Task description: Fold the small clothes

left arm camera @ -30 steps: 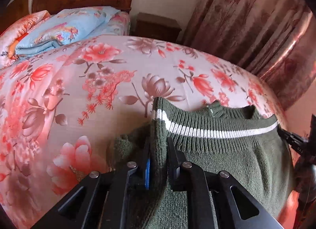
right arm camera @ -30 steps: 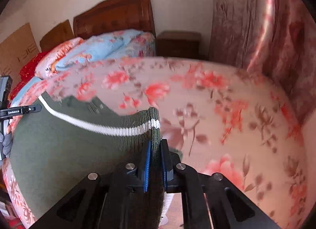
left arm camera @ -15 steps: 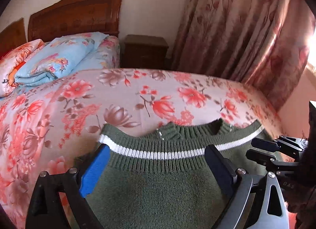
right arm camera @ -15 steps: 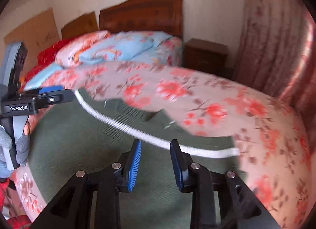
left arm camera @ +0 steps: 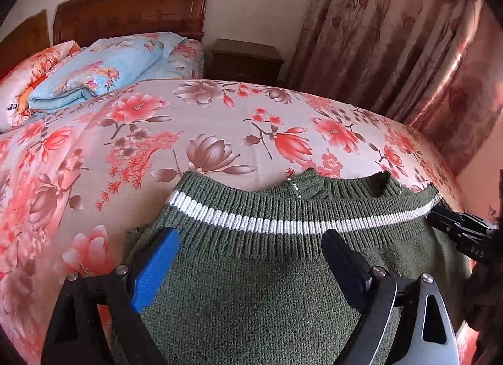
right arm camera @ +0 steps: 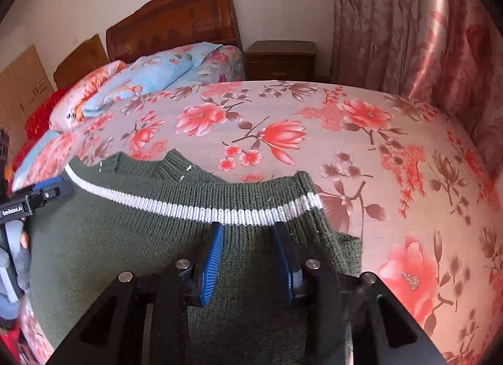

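A dark green knitted sweater point(left arm camera: 251, 286) lies folded on the flowered bed sheet point(left arm camera: 188, 132), its white-striped ribbed hem point(left arm camera: 283, 225) laid up against the collar point(left arm camera: 309, 185). My left gripper point(left arm camera: 250, 234) hovers wide open over the sweater's left half, nothing between its blue pads. In the right wrist view the same sweater point(right arm camera: 125, 255) fills the lower left. My right gripper point(right arm camera: 247, 226) stands just short of the stripe, jaws part open and still opening, pads clear of the knit. Each gripper shows at the edge of the other's view: the right gripper point(left arm camera: 452, 226) and the left gripper point(right arm camera: 47, 192).
A folded blue quilt point(left arm camera: 103, 72) and pillows lie at the head of the bed under a wooden headboard point(left arm camera: 132, 9). A dark nightstand point(left arm camera: 246, 59) stands beside it. Patterned curtains point(left arm camera: 393, 50) hang along the right. Bare sheet stretches beyond the sweater.
Both grippers were shut on the sweater's striped edge a second ago. They have let it go, opened and drawn back from the edge, and the sweater now lies flat on the bed.
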{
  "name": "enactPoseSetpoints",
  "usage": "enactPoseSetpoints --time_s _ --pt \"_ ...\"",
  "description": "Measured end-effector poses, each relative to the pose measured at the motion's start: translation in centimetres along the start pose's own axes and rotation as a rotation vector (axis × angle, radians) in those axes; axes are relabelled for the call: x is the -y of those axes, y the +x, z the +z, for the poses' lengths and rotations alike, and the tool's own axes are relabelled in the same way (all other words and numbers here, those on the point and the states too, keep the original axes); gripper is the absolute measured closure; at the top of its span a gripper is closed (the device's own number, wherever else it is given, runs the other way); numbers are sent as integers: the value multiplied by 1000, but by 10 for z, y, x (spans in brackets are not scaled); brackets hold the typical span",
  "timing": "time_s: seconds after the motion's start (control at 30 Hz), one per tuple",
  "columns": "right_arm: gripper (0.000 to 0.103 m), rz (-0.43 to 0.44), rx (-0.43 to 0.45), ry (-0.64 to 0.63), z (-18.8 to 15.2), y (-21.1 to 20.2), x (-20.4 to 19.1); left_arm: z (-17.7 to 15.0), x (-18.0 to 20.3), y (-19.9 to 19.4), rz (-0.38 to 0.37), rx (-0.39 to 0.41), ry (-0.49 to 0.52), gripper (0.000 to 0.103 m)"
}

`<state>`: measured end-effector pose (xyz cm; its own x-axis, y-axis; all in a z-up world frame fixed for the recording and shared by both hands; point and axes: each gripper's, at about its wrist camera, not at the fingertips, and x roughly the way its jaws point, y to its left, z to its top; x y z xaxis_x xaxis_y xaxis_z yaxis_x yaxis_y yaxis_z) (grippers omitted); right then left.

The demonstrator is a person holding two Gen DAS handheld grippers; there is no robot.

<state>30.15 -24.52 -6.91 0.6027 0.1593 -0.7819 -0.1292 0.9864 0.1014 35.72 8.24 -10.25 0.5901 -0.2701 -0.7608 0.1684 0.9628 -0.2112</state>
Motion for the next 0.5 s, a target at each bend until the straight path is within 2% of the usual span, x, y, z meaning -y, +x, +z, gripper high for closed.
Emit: enactPoseSetpoints --time_s 0.07,0.2,0.27,0.3,0.37,0.43,0.5 --pt "64 -16 1 -32 -1 2 -6 0 -4 0 -23 -1 -10 0" --pt "60 26 -6 -18 0 4 -1 2 3 5 -32 -35 24 0" --pt "40 105 -43 -24 4 6 2 3 7 8 -11 -56 38 0" --pt "35 147 -69 -38 7 7 2 3 8 6 -5 -54 30 0" --pt "39 131 -91 -11 10 3 1 -1 8 -6 -14 -31 -24 0" --pt "40 110 -72 32 8 -11 -8 -9 15 -21 -32 4 -60 0" --pt "40 150 -1 28 4 -30 -29 -18 31 -32 27 57 -44 0"
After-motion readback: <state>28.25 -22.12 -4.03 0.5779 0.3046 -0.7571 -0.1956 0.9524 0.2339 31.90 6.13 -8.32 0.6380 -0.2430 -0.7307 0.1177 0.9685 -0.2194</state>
